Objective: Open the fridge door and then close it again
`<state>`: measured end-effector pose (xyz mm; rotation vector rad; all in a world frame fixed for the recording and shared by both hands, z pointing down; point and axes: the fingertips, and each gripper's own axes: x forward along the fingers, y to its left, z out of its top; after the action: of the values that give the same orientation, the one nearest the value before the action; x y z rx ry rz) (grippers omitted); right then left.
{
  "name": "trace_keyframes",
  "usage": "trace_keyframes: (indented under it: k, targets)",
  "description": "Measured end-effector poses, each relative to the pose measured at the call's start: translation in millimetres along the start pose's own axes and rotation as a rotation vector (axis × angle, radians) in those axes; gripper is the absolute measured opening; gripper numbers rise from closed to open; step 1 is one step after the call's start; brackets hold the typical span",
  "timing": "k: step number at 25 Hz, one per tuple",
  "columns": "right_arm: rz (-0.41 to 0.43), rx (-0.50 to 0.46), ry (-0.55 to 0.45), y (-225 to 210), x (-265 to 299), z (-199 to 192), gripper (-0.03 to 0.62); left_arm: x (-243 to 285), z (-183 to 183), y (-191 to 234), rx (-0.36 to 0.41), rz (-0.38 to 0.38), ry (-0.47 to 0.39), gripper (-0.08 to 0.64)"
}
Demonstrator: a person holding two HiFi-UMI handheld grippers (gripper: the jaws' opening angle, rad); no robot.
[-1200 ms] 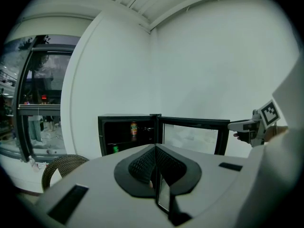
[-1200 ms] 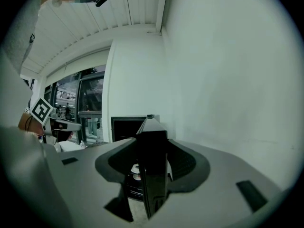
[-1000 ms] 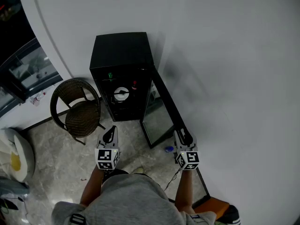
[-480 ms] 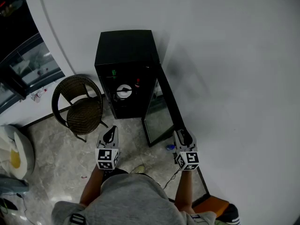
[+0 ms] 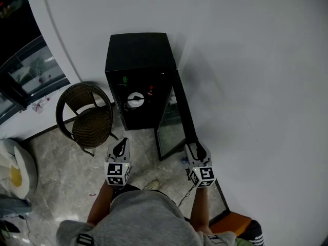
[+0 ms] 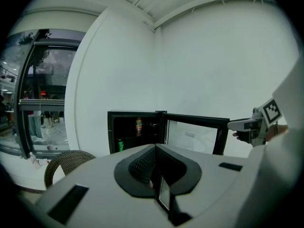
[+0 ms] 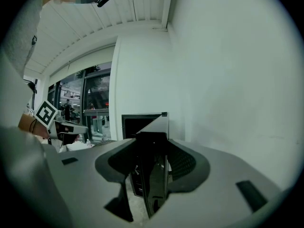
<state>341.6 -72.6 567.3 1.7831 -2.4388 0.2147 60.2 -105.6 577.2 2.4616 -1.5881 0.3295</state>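
Fridge door (image 5: 183, 111): stands swung out from fridge (image 5: 137, 50), hinged at cabinet's right front corner, free edge toward me. My right gripper (image 5: 196, 148) clamped on that free edge, door's tall edge running upright between jaws. My left gripper (image 5: 120, 147) pinched together on nothing, well apart to left. I judge closing swing goes leftward toward cabinet front; right hand alone placed for it.

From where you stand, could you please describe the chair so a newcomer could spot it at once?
A black fridge stands against the white wall, its glass door open. Just left of it on the pale floor sits the chair: round-backed brown wicker, the only woven thing beside that smooth box.
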Motion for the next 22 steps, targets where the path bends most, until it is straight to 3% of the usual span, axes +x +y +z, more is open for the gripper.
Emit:
trace_keyframes:
  k: [22]
  targets:
    - [0.000, 0.011, 0.020, 72.2, 25.1, 3.0, 0.201, -16.0, -3.3, 67.1, -0.010, -0.021, 0.010, 0.005]
